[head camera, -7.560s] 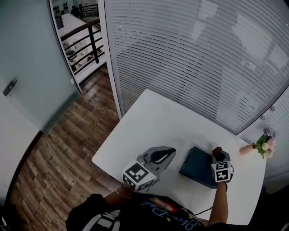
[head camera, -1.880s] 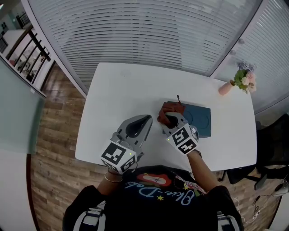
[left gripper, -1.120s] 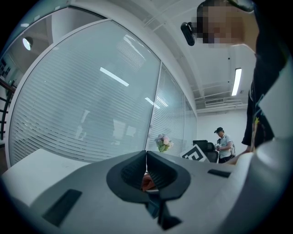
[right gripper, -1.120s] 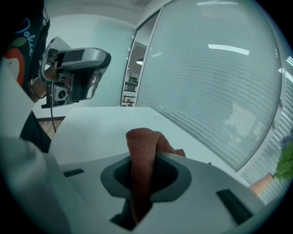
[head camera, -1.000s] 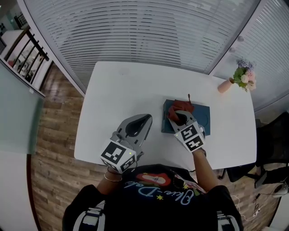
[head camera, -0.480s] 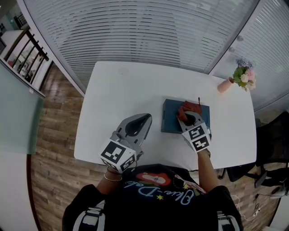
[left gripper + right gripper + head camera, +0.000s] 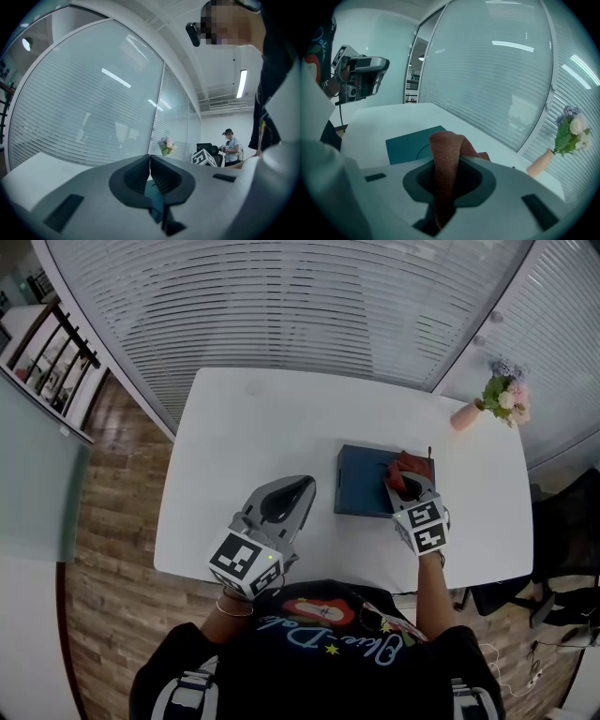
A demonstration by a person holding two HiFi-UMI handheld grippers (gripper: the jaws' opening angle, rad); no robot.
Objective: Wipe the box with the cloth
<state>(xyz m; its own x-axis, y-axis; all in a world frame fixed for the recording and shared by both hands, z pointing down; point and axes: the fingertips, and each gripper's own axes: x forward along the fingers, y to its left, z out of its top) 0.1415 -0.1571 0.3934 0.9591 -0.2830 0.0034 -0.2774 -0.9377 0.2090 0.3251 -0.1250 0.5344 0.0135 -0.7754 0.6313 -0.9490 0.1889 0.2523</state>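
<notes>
- Left gripper (image 7: 306, 486): the jaws are pressed together with nothing between them. The teal showing past their tips is the box (image 7: 361, 486), which sits ahead of these jaws and off to their right, clear of them.
- Risk on this side, as I judge it: nothing pins the box, so a firm stroke could shove it along the surface (image 7: 253, 418).
- Pose: the left hand holds its gripper low over the near edge of the surface, nose aimed up the table and marker cube toward me. It's idle.
- Box: it lies flat on the surface. Its left part is bare and its right end is under the right jaws.
- Right gripper (image 7: 410, 486): the jaws are clamped on the rust-red cloth (image 7: 409, 467). A fold rises between them, and the rest bunches just ahead of the tips, down on the right end of the lid.
- What could go wrong: I'm close to the lid's edge, so a push further right would drop the cloth off the box. If I press too hard, the jaw tips may scrape the lid instead of the cloth. The grip is only on a fold, so drag could tease it loose.
- Pose: the right forearm reaches in from the near edge, with the gripper tilted nose-down and its cube facing me.
- Vase of flowers (image 7: 487, 401): it's beyond the right jaws and to their right, well apart. Only a wild swing would trouble it.
</notes>
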